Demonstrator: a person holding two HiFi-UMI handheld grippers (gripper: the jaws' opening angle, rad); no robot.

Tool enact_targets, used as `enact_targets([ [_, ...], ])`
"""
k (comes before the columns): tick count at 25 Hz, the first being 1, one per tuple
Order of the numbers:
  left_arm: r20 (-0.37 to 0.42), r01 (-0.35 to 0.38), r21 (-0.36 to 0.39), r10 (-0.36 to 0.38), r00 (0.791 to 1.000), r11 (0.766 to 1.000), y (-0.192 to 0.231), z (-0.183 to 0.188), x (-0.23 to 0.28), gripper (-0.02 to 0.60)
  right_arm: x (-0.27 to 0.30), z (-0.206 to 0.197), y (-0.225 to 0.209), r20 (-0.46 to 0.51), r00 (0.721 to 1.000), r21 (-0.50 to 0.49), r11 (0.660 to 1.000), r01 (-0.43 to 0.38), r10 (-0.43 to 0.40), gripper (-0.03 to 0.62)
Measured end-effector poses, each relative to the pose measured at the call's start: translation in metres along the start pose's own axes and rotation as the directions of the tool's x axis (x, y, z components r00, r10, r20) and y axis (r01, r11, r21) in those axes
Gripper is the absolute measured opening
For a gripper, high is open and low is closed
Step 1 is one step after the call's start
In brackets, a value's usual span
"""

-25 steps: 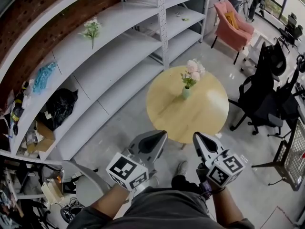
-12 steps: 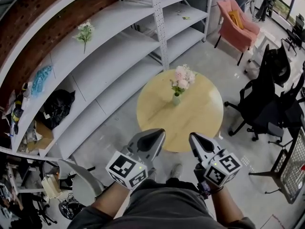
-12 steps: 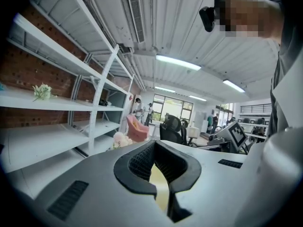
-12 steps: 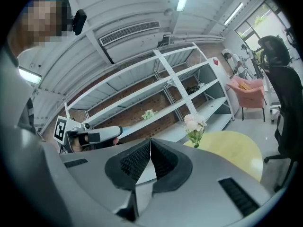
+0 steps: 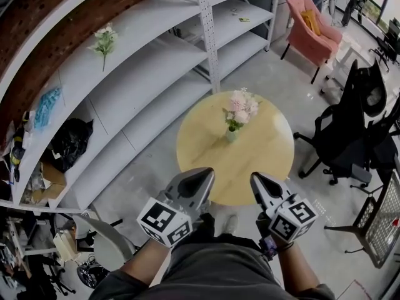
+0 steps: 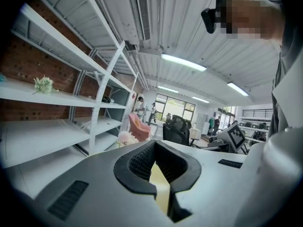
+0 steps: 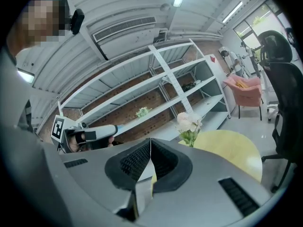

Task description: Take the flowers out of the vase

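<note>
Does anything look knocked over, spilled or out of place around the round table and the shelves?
Nothing is spilled or toppled: the vase stands upright on the table, flowers in it. One oddity: a loose flower sprig alone on a shelf, away from the vase.

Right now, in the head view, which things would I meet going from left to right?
Blue item → white flowers on the shelf → vase with pink flowers → pink armchair.
</note>
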State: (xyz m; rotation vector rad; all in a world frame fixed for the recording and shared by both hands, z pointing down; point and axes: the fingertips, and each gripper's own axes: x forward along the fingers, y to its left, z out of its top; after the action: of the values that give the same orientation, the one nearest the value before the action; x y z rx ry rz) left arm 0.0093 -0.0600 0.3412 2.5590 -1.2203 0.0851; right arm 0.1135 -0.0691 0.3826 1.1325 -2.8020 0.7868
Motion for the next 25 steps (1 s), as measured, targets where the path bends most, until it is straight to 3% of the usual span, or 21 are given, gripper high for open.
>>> enact_targets([
  [9,-0.065,0.099,-0.017,-0.100,0.993,0.995,0.063,-0.003,0.036,0.009,0.070,0.002,-0.034,0.007,0.991,0.028,0.991,0.132,-0.133,0.015],
  [17,-0.131,0.177,-0.049,-0.182,0.975,0.983,0.115,-0.019,0.070,0.008,0.123,-0.030,-0.093,-0.016,0.947,0.026,0.947,0.320,-0.320,0.017],
  [25,-0.213,0.166,-0.053,-0.173,0.962,0.985,0.138,-0.043,0.077,0.008,0.164,-0.061,-0.135,0.008,0.911,-0.035,0.911,0.411,-0.411,0.035],
])
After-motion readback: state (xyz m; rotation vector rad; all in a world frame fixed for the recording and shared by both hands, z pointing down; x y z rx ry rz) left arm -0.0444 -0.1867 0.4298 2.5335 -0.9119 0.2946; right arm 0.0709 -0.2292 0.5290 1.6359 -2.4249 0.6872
